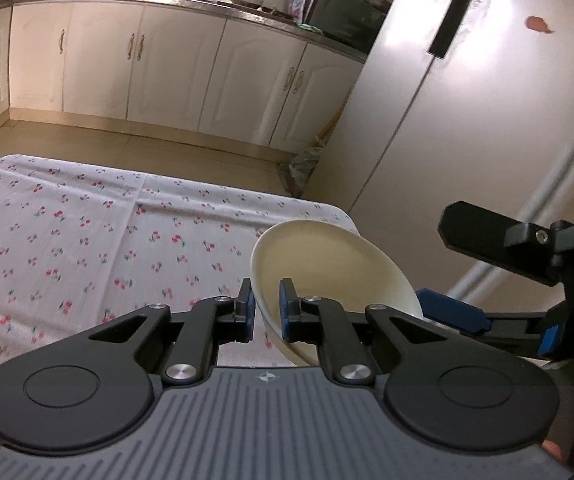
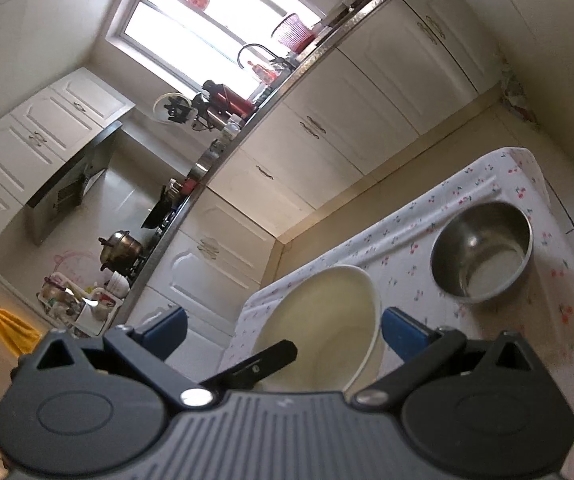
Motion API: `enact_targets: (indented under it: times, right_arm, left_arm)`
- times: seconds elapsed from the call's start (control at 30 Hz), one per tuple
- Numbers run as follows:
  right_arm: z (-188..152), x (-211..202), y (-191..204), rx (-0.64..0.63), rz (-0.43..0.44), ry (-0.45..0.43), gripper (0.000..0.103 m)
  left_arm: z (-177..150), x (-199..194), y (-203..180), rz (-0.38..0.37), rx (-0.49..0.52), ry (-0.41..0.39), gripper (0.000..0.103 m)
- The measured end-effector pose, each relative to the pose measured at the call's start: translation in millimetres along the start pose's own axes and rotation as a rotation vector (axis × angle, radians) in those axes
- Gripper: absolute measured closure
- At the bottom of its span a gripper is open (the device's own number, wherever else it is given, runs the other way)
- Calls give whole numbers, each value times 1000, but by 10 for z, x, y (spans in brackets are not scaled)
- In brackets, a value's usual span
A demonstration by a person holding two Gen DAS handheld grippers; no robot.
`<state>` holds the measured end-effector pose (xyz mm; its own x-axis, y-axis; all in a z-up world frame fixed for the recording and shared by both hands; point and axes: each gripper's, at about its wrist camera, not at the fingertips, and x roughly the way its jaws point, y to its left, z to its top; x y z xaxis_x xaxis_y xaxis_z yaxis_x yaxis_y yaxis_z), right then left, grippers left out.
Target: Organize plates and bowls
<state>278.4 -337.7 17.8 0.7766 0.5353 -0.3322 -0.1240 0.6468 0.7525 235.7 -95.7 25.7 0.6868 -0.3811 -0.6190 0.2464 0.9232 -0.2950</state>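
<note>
Cream bowl (image 1: 329, 268): tilted, lifted above the near corner of the table, its rim caught between the left claw's pads.
Left gripper (image 1: 266, 310): pinching the bowl's rim, one blue pad inside, one outside.
Right gripper (image 2: 285, 330): spread wide, its blue pads on either side of the cream bowl (image 2: 319, 336), not touching it.
Steel bowl (image 2: 483, 250): upright on the cherry-print tablecloth (image 2: 427, 216), beyond the cream bowl and apart from it.
Refrigerator (image 1: 487, 120): stands behind the table.

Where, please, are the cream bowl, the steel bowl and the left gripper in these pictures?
cream bowl (image 1: 319, 256): left wrist view, inner wall.
steel bowl (image 2: 483, 252): right wrist view, inside wall.
left gripper (image 1: 267, 314): left wrist view, midway between the fingertips, clamped on the cream bowl's rim.
</note>
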Motion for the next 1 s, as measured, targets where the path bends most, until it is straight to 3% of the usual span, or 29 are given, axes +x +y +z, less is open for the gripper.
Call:
enact_targets:
  times: [0.6, 1.0]
  right_arm:
    - [-974, -781, 359, 9, 63, -82, 0]
    - [-1469, -1085, 423, 59, 85, -112, 0]
  left_arm:
    - [-577, -754, 178, -58, -19, -20, 93]
    - [-834, -1139, 176, -86, -12, -69, 93]
